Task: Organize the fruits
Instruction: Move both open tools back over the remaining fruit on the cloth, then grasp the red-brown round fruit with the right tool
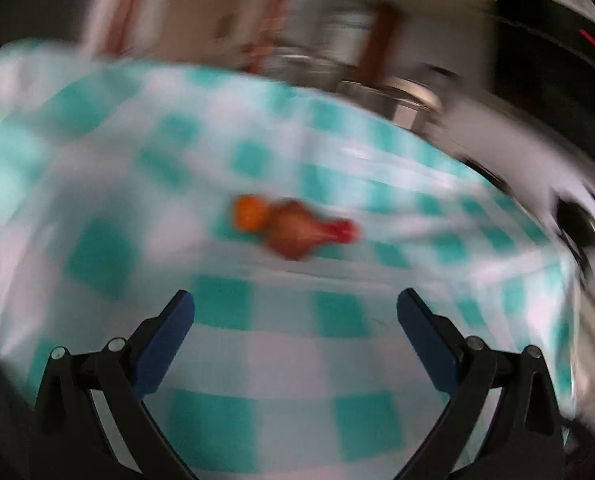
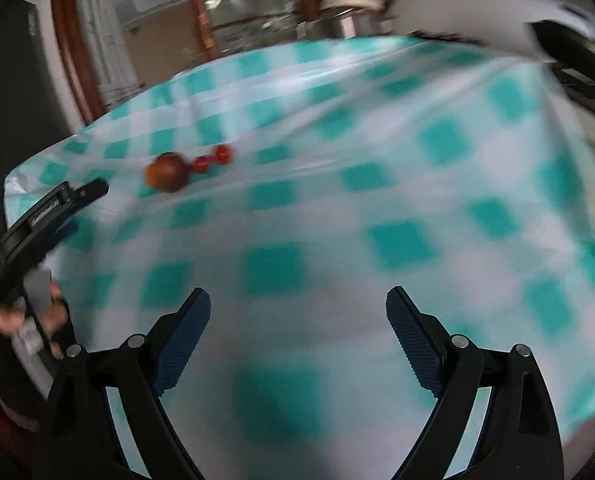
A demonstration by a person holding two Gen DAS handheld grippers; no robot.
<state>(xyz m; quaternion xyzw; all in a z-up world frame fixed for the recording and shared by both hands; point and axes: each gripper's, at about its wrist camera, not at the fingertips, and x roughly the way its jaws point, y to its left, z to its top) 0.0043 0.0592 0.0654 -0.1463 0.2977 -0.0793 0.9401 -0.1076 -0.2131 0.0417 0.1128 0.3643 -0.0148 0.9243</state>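
- My left gripper has its jaws spread wide, with nothing but checked cloth between its blue pads.
- My right gripper is also wide open and empty, over a bare stretch of the tablecloth.
- The fruits lie in a tight row out on the cloth, well ahead of both grippers. From the left wrist I see a small orange fruit, a larger brown fruit touching it, and a red one at the far end.
- From the right wrist the brown fruit shows with two small red fruits just beside it. The orange one I cannot make out there.
- Both views are smeared, so I cannot name the fruits with any certainty.
- In the right wrist view my left gripper shows at the left edge, held by my hand, nearer the row than the right one.
- I judge no fruit is picked yet, so the step is an approach.
- To do it well, I would steady first, then take an end fruit rather than the middle one.
- I would bring the pads down on either side of that one fruit, clear of its neighbour.
- Round fruits may roll on loose, creased cloth, so I would close gently.
- I see no bowl or tray to put them in.
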